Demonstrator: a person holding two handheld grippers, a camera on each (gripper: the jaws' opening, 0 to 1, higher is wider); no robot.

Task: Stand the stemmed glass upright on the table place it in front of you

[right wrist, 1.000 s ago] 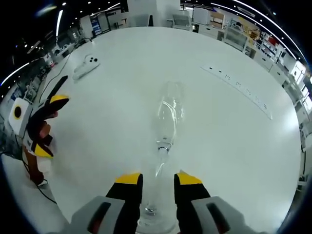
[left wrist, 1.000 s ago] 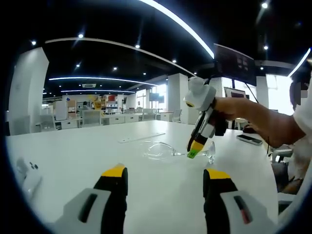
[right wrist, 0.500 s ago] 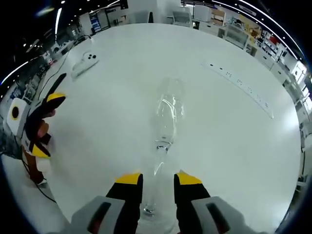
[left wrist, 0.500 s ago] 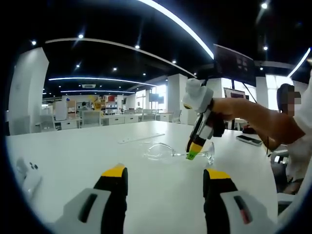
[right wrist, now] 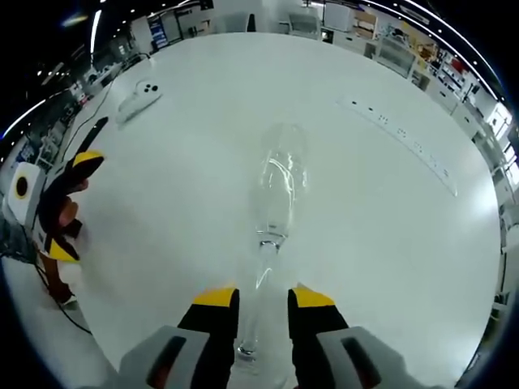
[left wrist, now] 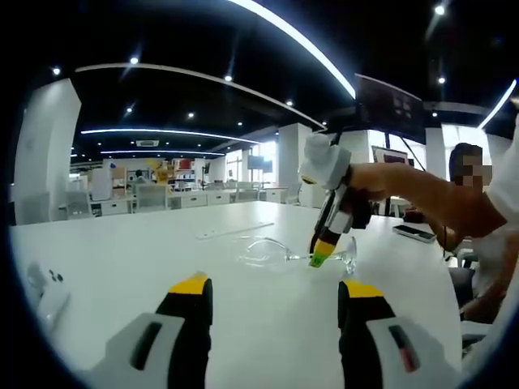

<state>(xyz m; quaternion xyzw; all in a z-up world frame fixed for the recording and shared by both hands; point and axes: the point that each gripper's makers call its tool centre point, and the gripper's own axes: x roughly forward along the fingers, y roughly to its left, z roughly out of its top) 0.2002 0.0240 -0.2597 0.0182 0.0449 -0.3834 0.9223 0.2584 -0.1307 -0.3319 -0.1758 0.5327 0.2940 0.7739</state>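
Observation:
A clear stemmed glass [left wrist: 272,251] lies on its side on the white table [left wrist: 122,243]. In the right gripper view the glass [right wrist: 280,186] points away, bowl far and foot near. My right gripper [right wrist: 263,296] straddles the stem close to the foot, jaws partly closed with a small gap on each side. From the left gripper view the right gripper [left wrist: 319,253] comes down steeply onto the stem, held by a person's hand. My left gripper [left wrist: 276,288] hovers open over the table, short of the glass; it also appears as the left gripper [right wrist: 73,207] at the table's edge.
A white power strip [left wrist: 235,230] lies beyond the glass, the same power strip [right wrist: 397,142] to its right. A white controller [left wrist: 45,292] sits at far left, also the controller [right wrist: 138,97]. A phone [left wrist: 415,232] lies near the person's arm [left wrist: 422,190].
The right gripper's jaws have drawn in slightly around the stem, and its body leans a little more. The glass has not moved; the left gripper has kept still.

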